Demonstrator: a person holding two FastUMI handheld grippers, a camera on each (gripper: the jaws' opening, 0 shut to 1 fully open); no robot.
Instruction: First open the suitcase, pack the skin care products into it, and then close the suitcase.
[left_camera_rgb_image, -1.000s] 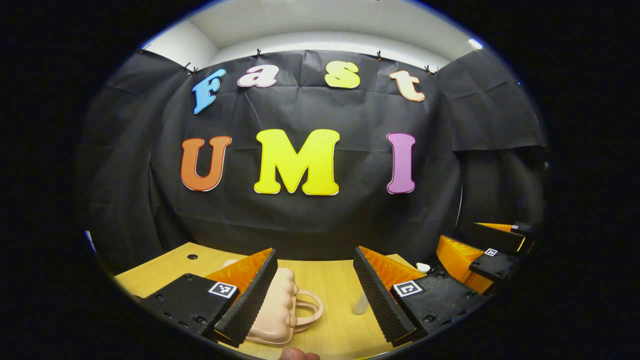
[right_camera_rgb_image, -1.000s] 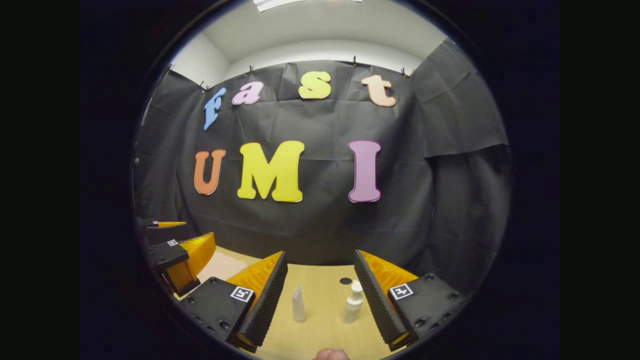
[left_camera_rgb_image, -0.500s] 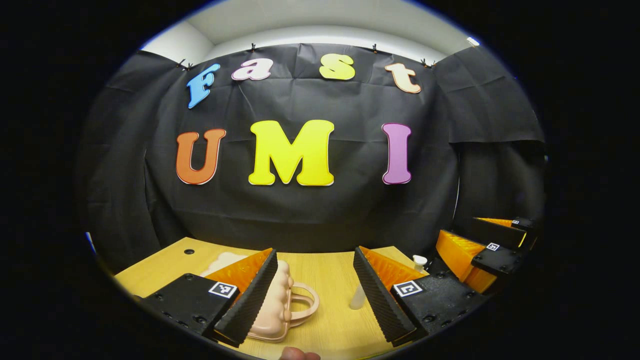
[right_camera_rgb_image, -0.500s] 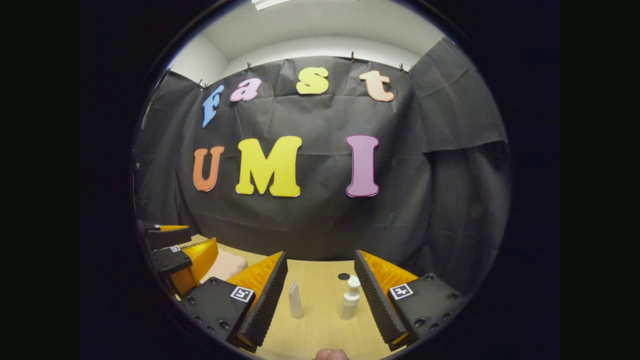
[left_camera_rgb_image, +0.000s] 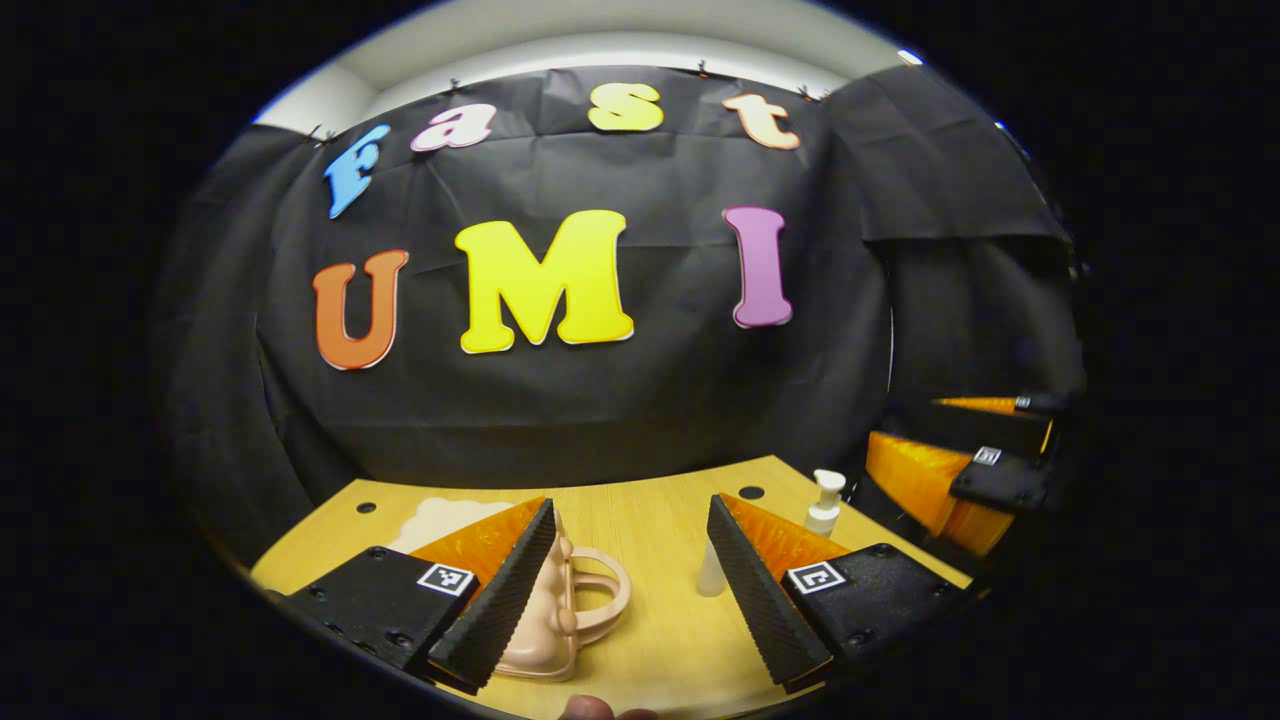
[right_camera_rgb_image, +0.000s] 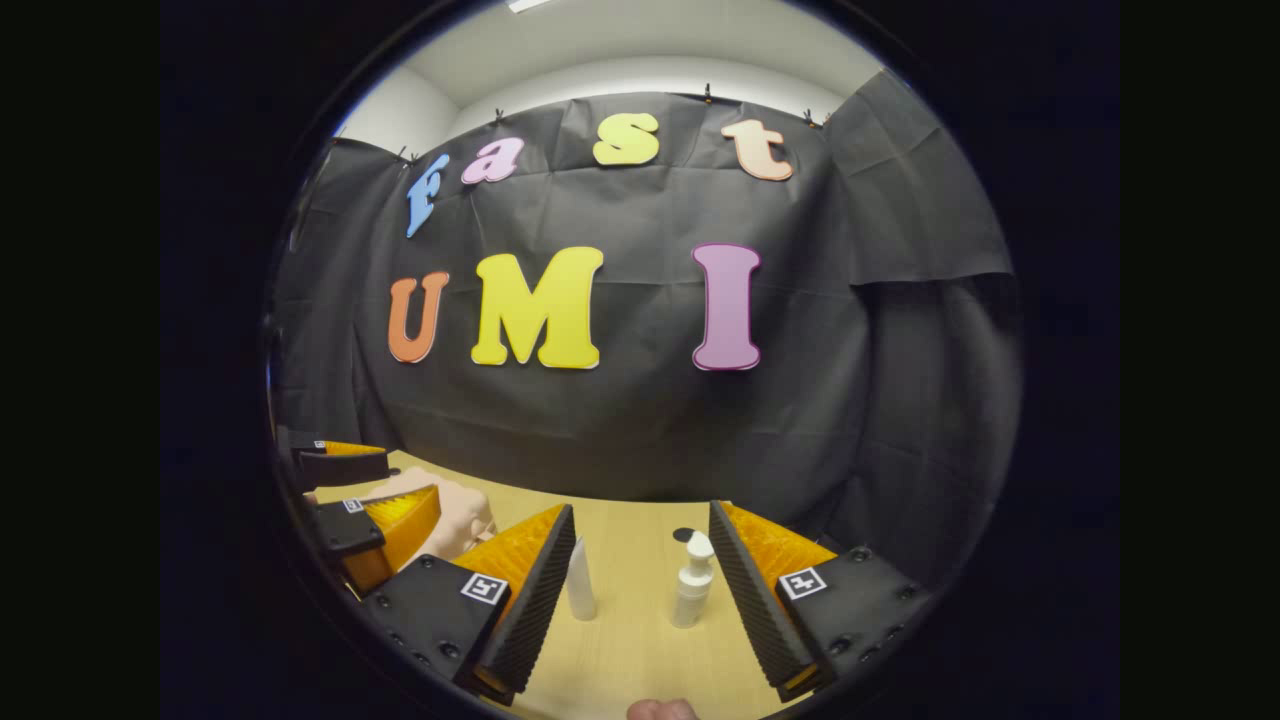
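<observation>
While nothing has yet been gripped, both tools sit low over the wooden counter (left_camera_rgb_image: 650, 520) with the job's first step not begun: the small pink suitcase (left_camera_rgb_image: 545, 620) lies closed on its side, looped handle (left_camera_rgb_image: 600, 595) pointing toward the middle of the counter. In the left gripper view the left tool (left_camera_rgb_image: 628, 585) is spread wide, its left finger in front of the suitcase body so the handle peeks out in the gap, which looks like a line-up on the case, though I can't tell whether anything is touching. A pale scalloped mat or lid-like shape (left_camera_rgb_image: 440, 518) lies farther back on the counter. Over in the right gripper view, the right tool (right_camera_rgb_image: 640, 590) is likewise spread, pinching nothing, and it frames the two skin care products standing upright between its fingers: a slim white tube (right_camera_rgb_image: 580, 592) near the left finger and a white pump bottle (right_camera_rgb_image: 692, 595) near the right one, the pair apart from each other. The left tool shows at that view's left edge beside the suitcase. That split makes sense: one tool for the case, one waiting on the bottles.
</observation>
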